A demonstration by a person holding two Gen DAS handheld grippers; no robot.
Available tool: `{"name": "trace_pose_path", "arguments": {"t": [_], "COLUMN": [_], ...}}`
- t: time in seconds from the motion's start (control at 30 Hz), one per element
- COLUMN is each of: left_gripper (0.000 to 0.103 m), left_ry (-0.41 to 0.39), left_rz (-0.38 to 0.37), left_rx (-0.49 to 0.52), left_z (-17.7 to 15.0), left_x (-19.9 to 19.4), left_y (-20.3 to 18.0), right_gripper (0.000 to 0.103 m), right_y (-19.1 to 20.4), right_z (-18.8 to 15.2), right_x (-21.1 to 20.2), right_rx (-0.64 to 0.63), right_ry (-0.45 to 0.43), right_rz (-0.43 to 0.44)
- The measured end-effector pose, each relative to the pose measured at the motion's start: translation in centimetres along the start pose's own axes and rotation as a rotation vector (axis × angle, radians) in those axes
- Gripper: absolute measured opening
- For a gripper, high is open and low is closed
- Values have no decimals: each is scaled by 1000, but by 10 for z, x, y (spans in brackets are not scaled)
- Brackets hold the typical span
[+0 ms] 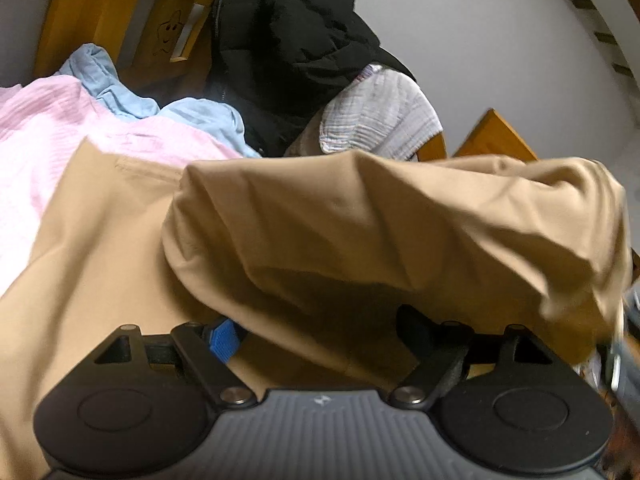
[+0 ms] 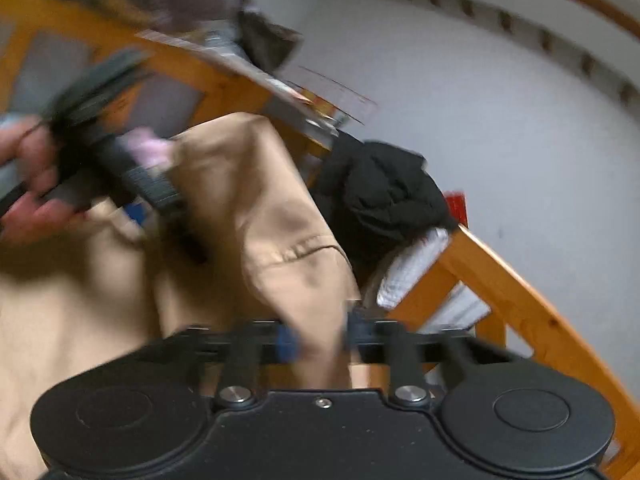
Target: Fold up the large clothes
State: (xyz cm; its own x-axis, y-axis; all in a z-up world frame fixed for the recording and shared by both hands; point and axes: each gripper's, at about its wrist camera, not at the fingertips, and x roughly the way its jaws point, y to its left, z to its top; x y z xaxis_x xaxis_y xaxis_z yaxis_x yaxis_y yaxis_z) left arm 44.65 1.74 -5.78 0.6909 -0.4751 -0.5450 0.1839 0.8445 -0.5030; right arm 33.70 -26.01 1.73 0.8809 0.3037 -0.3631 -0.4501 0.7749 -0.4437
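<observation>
A large tan garment lies spread on the bed, with one part lifted and draped across my left gripper. Its jaws stand wide apart, the cloth hanging over and between them; the blue left pad shows. In the blurred right wrist view my right gripper is shut on a fold of the same tan garment, which rises from its fingers. The left gripper and the hand holding it show at the left of that view.
A pink cloth and a light blue cloth lie to the left. A black jacket and a white quilted cloth are piled behind. An orange wooden bed frame borders the right, with a grey wall beyond.
</observation>
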Motion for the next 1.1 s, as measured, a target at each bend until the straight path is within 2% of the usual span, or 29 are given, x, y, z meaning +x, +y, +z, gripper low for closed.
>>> {"name": "trace_pose_path", "arguments": {"t": [0.13,0.17,0.23,0.37,0.47,0.53,0.6,0.77,0.83,0.93,1.0,1.03,1.1], "left_gripper": [72,71,60,52,49,39,35,36,40,48,50,58,68], "left_ry": [5,-2,-2,-8,19,60,59,-48,-28,12,33,44,32], "left_rz": [-75,-109,-182,-332,-325,-274,-251,-175,-190,-172,-185,-198,-216], "left_rx": [39,36,47,87,172,206,229,296,302,328,302,285,259], "left_z": [-21,-25,-28,-18,-12,-10,-9,-9,-16,-30,-37,-40,-44], "left_x": [-29,-37,-47,-46,-21,8,28,38,32,17,1,-9,-31], "left_y": [5,5,-1,-28,-51,-60,-65,-79,-72,-60,-49,-44,-34], "right_gripper": [5,5,5,5,4,1,0,0,0,0,0,0,0], "right_y": [-26,-29,-30,-31,-33,-38,-45,-52,-55,-56,-55,-54,-52], "right_z": [10,11,11,9,9,12,16,20,18,12,7,4,-2], "right_x": [7,6,5,3,5,4,2,-2,-4,-7,-10,-11,-14], "right_rx": [111,119,130,111,121,146,191,257,270,279,289,294,300], "right_ry": [13,16,19,15,18,18,18,5,2,-1,-8,-8,-12], "right_rz": [22,26,37,51,63,76,99,115,111,122,129,132,133]}}
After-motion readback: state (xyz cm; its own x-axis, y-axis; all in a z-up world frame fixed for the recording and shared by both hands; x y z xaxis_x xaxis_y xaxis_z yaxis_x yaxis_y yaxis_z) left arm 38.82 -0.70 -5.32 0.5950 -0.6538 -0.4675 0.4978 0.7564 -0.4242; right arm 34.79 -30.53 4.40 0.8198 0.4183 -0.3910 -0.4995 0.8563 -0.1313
